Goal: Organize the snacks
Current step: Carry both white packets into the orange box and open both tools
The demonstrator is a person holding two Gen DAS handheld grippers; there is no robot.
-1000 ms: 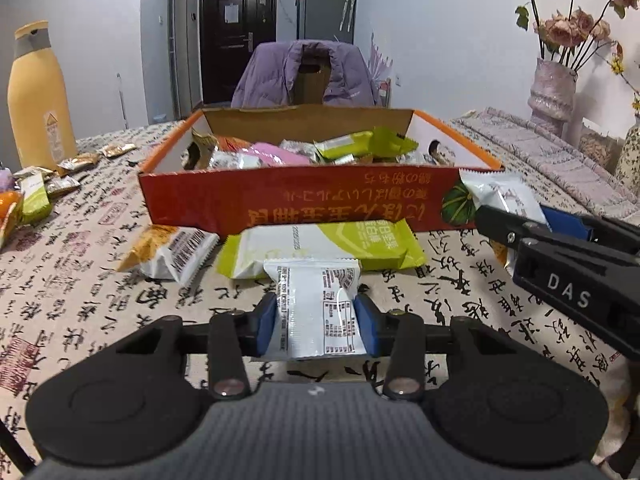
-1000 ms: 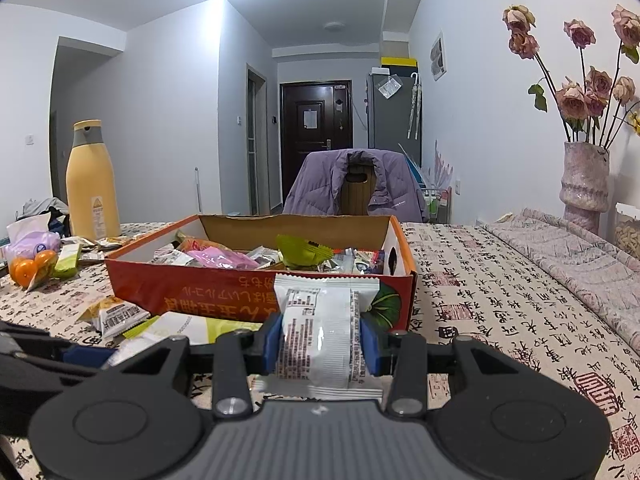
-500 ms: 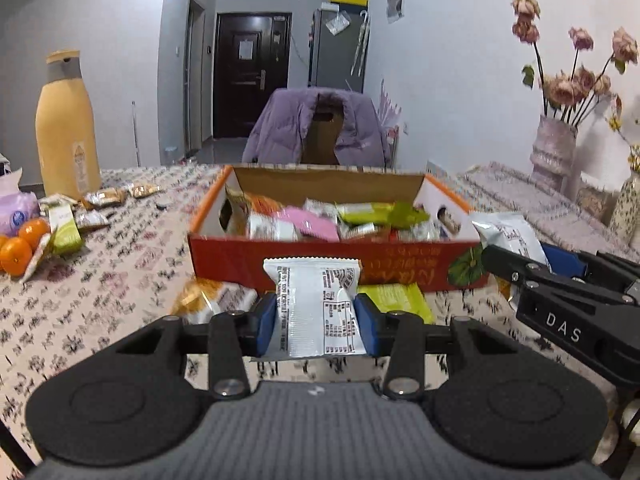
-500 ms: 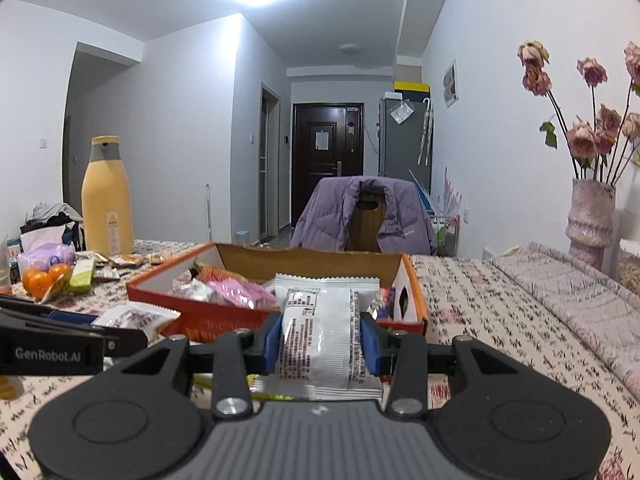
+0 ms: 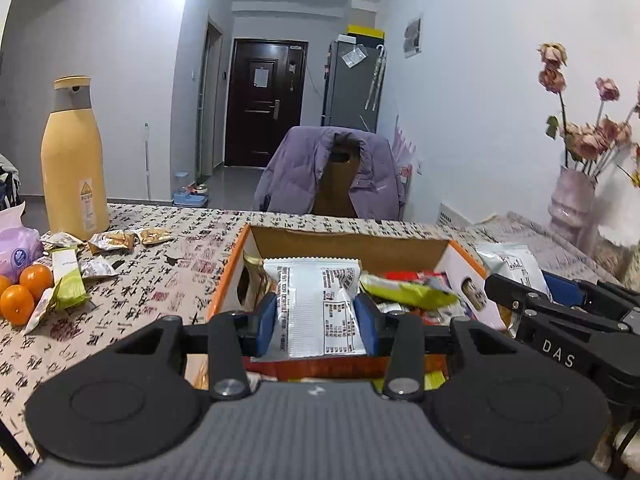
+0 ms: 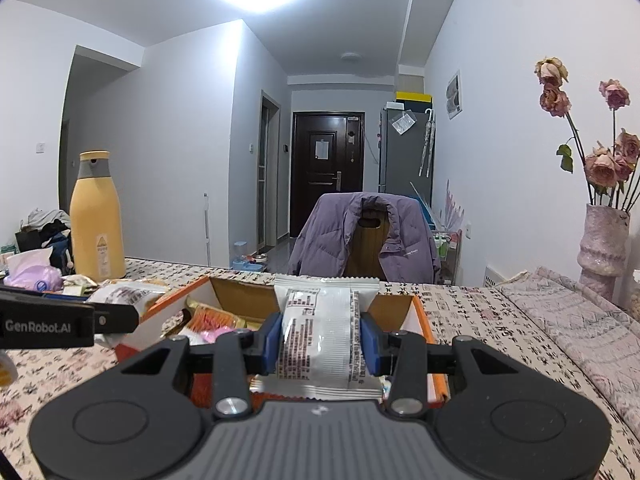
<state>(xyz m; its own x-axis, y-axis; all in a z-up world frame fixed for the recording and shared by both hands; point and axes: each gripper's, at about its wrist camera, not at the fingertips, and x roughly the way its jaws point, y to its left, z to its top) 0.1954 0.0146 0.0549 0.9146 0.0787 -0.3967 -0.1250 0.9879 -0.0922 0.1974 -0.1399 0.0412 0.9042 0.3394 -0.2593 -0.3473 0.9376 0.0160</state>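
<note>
An orange cardboard box (image 5: pixel 224 276) holding several snack packets sits on the patterned tablecloth; it also shows in the right wrist view (image 6: pixel 424 322). My left gripper (image 5: pixel 316 318) is shut on a white snack packet (image 5: pixel 320 308) and holds it over the box's near edge. My right gripper (image 6: pixel 322 344) is shut on another white snack packet (image 6: pixel 326 332), raised over the box's near right part. The right gripper and its packet (image 5: pixel 512 264) show at the right of the left wrist view.
A tall yellow bottle (image 5: pixel 74 160) stands at the far left, with loose snack packets (image 5: pixel 116 240), oranges (image 5: pixel 24 292) and a purple tissue pack (image 5: pixel 16 248) near it. A vase of dried roses (image 6: pixel 604 240) stands at the right. A chair with a purple jacket (image 6: pixel 364 236) is behind the table.
Both grippers have risen from table level and moved forward over the box, each still holding its white packet. The packets left on the table in front of the box have dropped below view.
</note>
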